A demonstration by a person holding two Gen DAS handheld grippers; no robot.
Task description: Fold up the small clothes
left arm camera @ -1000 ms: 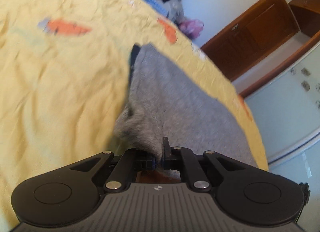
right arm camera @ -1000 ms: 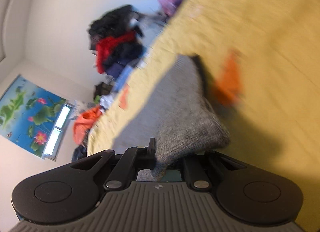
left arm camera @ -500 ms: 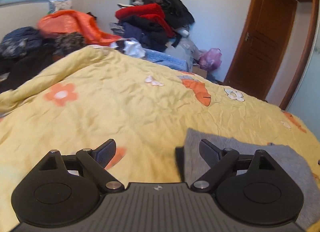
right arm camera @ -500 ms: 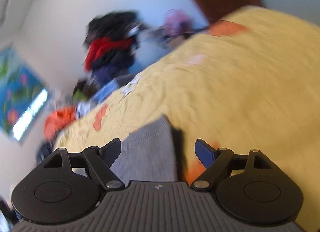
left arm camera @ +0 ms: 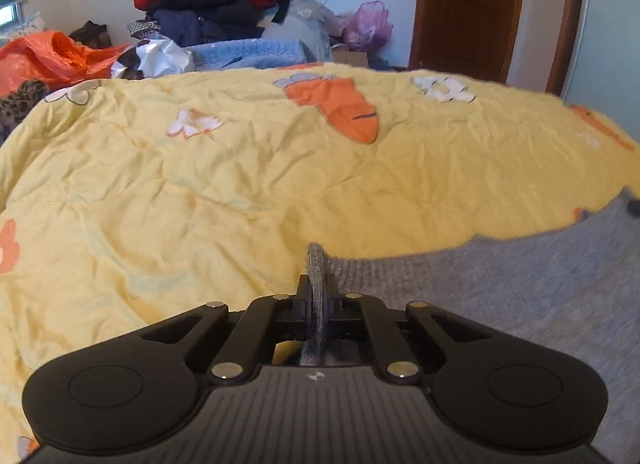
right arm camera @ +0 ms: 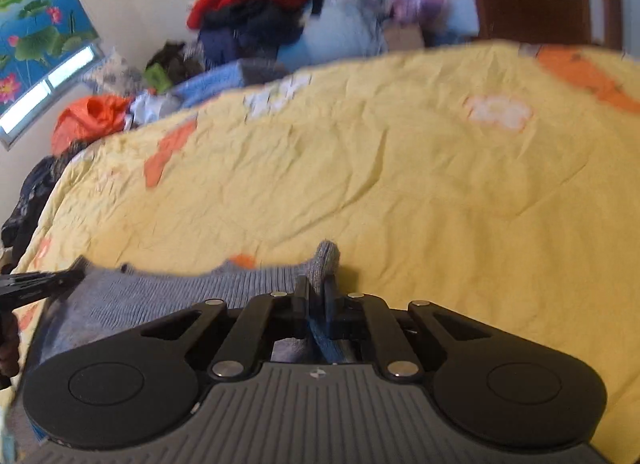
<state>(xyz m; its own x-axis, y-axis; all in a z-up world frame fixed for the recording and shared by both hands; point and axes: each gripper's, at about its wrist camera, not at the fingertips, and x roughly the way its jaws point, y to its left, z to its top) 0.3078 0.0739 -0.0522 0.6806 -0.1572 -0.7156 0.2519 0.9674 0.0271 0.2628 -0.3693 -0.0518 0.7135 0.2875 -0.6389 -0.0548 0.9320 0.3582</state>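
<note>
My left gripper (left arm camera: pixel 318 296) and right gripper (right arm camera: pixel 318 296), jaws just closed, each pinch a corner of the grey knit garment (left arm camera: pixel 520 304). Its long edge stretches between them, from nine to three o'clock, over the yellow quilt (left arm camera: pixel 240 192) at twelve. No readable writing anywhere.
</note>
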